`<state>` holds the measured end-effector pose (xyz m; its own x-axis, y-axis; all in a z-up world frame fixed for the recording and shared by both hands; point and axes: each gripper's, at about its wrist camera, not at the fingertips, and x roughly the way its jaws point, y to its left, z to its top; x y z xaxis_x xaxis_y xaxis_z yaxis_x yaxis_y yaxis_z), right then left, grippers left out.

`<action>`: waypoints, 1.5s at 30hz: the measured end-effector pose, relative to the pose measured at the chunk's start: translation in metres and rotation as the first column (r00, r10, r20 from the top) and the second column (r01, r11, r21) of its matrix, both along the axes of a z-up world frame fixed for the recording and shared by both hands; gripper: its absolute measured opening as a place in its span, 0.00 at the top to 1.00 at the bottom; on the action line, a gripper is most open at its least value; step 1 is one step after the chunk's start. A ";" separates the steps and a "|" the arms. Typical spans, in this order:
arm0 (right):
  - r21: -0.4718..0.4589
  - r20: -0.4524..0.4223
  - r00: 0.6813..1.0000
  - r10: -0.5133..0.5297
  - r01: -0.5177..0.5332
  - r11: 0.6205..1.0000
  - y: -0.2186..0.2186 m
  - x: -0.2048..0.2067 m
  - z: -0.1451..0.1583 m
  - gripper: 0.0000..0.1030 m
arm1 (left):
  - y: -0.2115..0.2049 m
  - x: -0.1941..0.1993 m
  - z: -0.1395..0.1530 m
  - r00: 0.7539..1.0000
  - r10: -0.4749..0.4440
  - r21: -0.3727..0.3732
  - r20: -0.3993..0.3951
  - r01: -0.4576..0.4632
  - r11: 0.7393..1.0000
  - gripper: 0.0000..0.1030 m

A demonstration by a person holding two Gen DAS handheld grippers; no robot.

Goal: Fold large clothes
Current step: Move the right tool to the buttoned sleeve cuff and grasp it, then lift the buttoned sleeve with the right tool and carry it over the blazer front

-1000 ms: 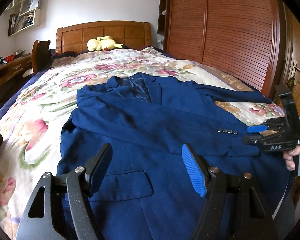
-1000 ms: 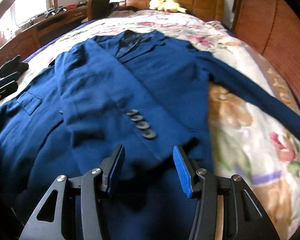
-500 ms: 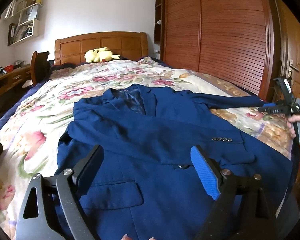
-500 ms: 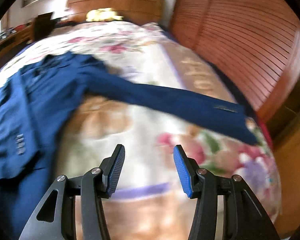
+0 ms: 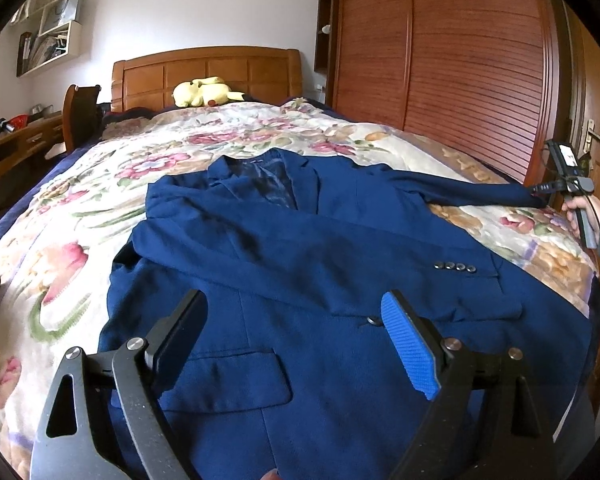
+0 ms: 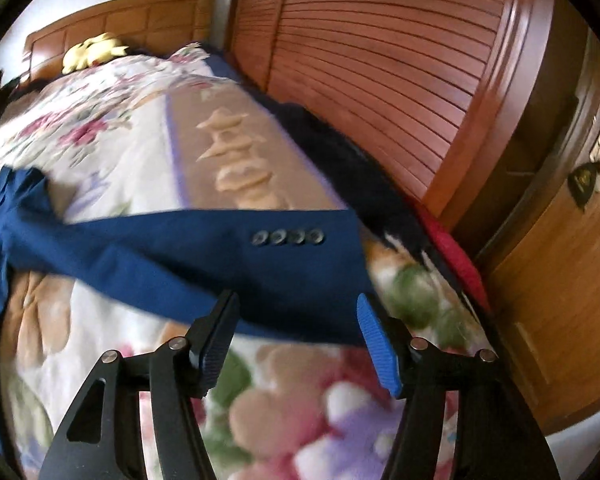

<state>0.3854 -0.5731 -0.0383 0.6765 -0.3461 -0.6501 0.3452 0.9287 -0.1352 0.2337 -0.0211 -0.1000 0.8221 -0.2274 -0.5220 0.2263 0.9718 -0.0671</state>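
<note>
Having swung from the blazer (image 5: 300, 280) body to its outstretched sleeve (image 6: 220, 256), right tongs (image 6: 296, 340) have widened, empty; left tongs (image 5: 300, 340) spread, idle.

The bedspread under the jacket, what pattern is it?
The bedspread has a floral print, pink and red flowers with green leaves on cream; the left wrist view shows it best.

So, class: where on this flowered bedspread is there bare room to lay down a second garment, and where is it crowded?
Free: the flowered bedspread between the dark blue suit jacket and the wooden headboard, and the strip along the jacket's desk side. Crowded: the near half, covered by the jacket, whose outstretched sleeve crosses toward the slatted wardrobe.
</note>
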 end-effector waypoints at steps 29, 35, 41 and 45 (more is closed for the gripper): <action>0.024 -0.096 0.988 0.119 -0.117 0.993 0.024 0.021 -0.009 0.88 | -0.002 0.006 -0.006 0.999 -0.012 0.010 -0.050 0.013 1.000 0.14; -0.058 0.005 0.964 0.266 -0.266 0.962 0.095 -0.001 0.042 0.89 | -0.006 -0.005 0.000 0.999 -0.039 0.040 -0.033 0.040 0.998 0.14; -0.150 0.080 0.917 0.391 -0.377 0.914 0.168 -0.034 0.097 0.89 | 0.001 -0.021 0.005 0.997 -0.075 0.039 -0.033 0.077 0.996 0.14; -0.195 0.114 0.881 0.458 -0.433 0.880 0.214 -0.054 0.122 0.89 | 0.012 -0.032 0.012 0.997 -0.069 0.027 -0.027 0.070 0.997 0.14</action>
